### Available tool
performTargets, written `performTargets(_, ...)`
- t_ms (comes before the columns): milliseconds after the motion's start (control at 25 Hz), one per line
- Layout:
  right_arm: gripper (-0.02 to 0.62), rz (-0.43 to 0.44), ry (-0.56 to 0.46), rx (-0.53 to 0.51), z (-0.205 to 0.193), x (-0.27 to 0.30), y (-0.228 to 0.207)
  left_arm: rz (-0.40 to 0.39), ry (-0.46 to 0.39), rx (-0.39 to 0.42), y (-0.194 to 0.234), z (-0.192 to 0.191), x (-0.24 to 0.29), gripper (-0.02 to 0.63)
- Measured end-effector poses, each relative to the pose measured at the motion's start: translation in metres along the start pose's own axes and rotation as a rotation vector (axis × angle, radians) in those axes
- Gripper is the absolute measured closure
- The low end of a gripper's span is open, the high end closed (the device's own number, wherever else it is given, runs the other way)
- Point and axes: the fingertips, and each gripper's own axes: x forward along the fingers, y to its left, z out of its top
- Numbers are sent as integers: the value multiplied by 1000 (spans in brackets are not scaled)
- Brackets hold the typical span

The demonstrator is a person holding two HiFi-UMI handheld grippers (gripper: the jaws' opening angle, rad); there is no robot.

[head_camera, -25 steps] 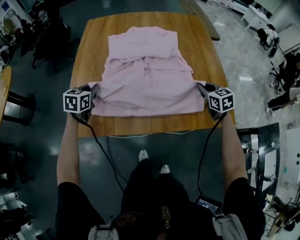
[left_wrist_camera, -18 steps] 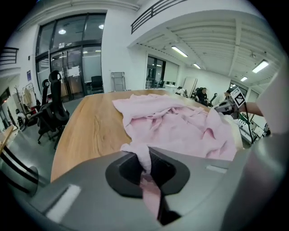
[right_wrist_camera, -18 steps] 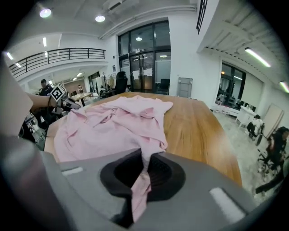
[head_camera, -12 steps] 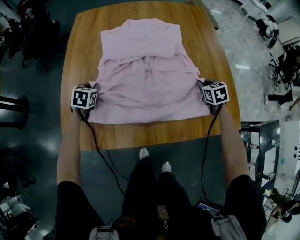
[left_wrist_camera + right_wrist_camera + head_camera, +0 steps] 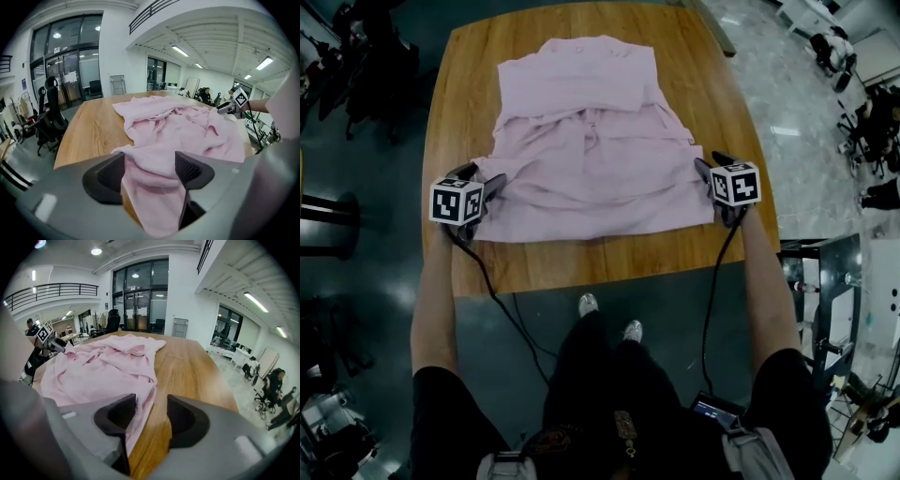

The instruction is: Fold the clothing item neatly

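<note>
**A:** How are the arms set?

**B:** Both forearms reach straight out from the body. The left tongs [image 5: 490, 181] and right tongs [image 5: 705, 171] tip downward onto the worktop [image 5: 581, 264], one at each near corner of the pink garment [image 5: 591, 155].

**A:** Are the tongs gripping?

**B:** No. Both pairs have just been opening. The left jaws stand wide apart, with a loose fold of the garment lying between them. The right jaws are apart too, and the garment's edge runs along the inner jaw with bare wood showing in the rest of the gap.

**A:** What else is around?

**B:** A cable [image 5: 499, 307] trails back from the left tongs, and another behind the right. Between and beyond the tongs the garment lies rumpled in layers, its far part flatter. Nothing stands in front of either pair. Out past the left tongs is an office chair [image 5: 49, 123]. Far off beyond the right tongs are some seated people [image 5: 276, 380].

**A:** Anything hard to see?

**B:** The marker cubes cover both hands. The gripper bodies hide the garment's corners under the jaws. From overhead I can't tell how many layers are stacked.
</note>
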Motion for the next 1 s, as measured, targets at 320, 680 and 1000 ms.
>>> performTargets(320, 394, 54, -56, -1, -26, -53, 11, 109, -7, -58, -7, -26, -54, 253)
performTargets(680, 356, 192, -27, -58, -76, -86, 58, 132, 63, -120, -40, -100, -91, 252)
performTargets(1000, 305, 222, 55, -122, -100, -71, 85, 98, 93, -125, -45, -122, -75, 253)
